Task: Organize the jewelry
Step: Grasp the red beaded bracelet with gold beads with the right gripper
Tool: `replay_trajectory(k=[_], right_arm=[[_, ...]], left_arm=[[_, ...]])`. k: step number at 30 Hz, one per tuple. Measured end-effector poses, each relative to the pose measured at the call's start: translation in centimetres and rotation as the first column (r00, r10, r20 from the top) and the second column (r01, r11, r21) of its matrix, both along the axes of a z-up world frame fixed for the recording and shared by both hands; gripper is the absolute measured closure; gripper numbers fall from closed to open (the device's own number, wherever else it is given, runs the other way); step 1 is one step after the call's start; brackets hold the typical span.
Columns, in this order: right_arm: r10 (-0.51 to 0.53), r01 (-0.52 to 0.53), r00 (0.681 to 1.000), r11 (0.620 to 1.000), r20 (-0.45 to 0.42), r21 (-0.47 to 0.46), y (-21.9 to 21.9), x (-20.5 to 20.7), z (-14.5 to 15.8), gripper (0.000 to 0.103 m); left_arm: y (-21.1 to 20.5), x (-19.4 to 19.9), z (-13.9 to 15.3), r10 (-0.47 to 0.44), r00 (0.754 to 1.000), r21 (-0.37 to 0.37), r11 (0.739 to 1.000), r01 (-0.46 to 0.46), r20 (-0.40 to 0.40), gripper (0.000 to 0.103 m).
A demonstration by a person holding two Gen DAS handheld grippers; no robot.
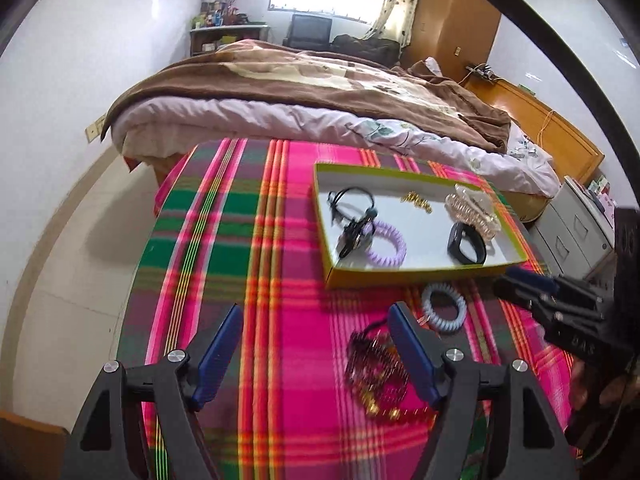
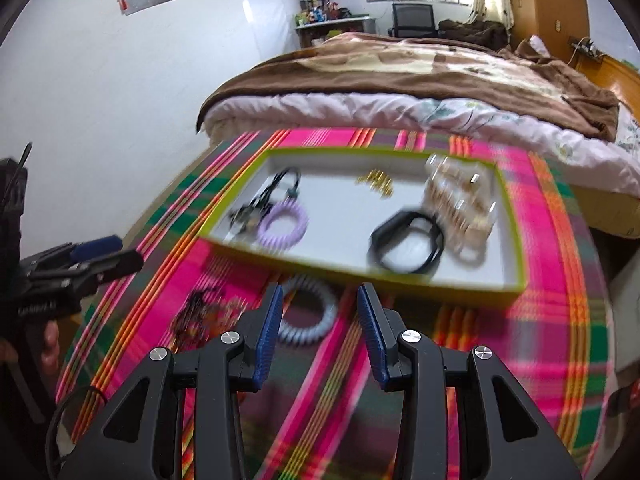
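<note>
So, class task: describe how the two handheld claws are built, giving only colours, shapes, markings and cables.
Both claws match. The left claw and right claw each have matte black triangular frames with cut-out openings, silver round bolt heads at the joints, and two flat blue ribbed fingers. White lettering marks the side of each black body, too blurred to read. A thin black cable loops near the right one.

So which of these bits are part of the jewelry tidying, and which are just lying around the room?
Part of the job:
- tray
- pale blue coil bracelet
- beaded necklace
- lilac coil bracelet
- black band
- left gripper, open
- right gripper, open

Just there:
- bed
- office chair
- plaid cloth
</note>
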State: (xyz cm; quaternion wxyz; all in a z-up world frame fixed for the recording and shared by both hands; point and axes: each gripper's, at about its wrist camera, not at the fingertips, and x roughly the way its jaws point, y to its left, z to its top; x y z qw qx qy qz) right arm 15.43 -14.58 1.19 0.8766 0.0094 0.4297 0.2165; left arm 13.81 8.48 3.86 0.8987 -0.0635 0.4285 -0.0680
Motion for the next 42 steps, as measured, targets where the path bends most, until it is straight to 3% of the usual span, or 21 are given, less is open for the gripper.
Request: replay_trajectory(k=[12, 20, 23, 33, 38, 42], right_arm=[[0.098, -0.099, 0.995, 0.994, -0.036, -0.036, 3.2, -2.9, -2.6, 0.063], [0.153, -0.154, 0.988, 0.975, -0.017, -0.163, 5.9, -4.3, -3.7, 0.064], [0.160, -0.158, 0.987, 0.967, -0.007, -0.198, 6.0, -4.8, -3.7, 0.093], [0.145, -0.147, 0.989, 0.964, -0.022, -0.223, 1.8, -7.8, -3.6, 0.093], [0.057, -0.057, 0.998, 0.963, -0.007, -0.265, -1.5, -8.6, -3.7, 0.093], [0.015, -0.016, 1.000, 0.969, -0.004, -0.248, -3.3, -8.8, -3.7, 0.093]], left_arm=[[2.2, -2.4, -2.0, 0.039, 0.998, -0.043, 0.998, -0.041, -0.045, 0.029], [2.8, -2.7, -2.5, 0.043, 0.997, -0.054, 0.997, -0.047, -0.062, 0.029], [2.9, -2.6, -2.5, 0.050, 0.997, -0.056, 0.997, -0.054, -0.066, 0.029], [1.6, -2.1, -3.2, 0.022, 0.995, -0.051, 0.998, -0.026, -0.094, 0.028], [-0.2, -1.5, -4.1, -0.015, 0.992, -0.053, 0.999, 0.008, -0.123, 0.028], [-1.8, -0.7, -4.9, -0.032, 0.989, -0.059, 0.998, 0.023, -0.143, 0.029]])
